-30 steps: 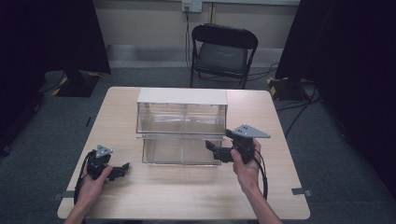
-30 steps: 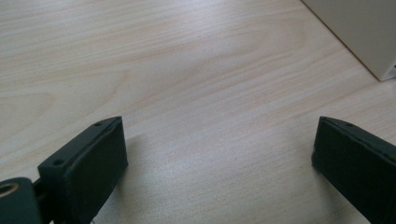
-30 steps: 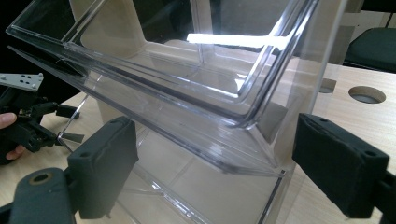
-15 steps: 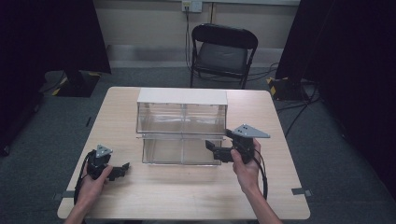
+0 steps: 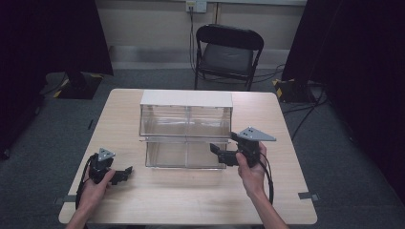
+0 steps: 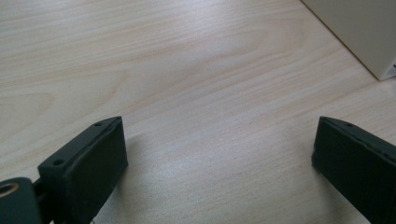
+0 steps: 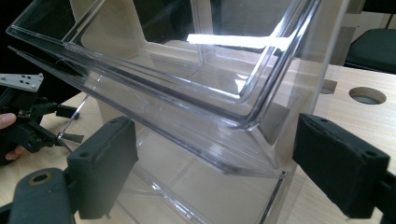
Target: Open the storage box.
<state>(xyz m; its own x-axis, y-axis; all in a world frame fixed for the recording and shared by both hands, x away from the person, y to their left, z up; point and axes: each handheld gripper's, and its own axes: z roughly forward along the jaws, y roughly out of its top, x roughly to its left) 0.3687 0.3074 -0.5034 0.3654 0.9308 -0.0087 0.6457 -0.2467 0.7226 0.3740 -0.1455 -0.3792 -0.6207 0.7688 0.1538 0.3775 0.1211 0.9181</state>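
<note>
2 black grippers (image 5: 125, 172) (image 5: 218, 153), grey 3-cornered plates, black cables; forearms seemingly bare.

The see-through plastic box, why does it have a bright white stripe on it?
In the right gripper view, a ceiling light glares off the clear plastic drawer box as a white stripe; in the high view the same box shows only faint sheen; the left gripper view shows soft jaw shadows on the pale wooden table.

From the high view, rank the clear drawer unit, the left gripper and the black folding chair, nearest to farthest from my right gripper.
Measured from the right gripper:
1. Clear drawer unit, right beside its open jaws, toward the table's middle.
2. Left gripper, across the table near the front left edge.
3. Folding chair, on the floor beyond the table's far edge.
</note>
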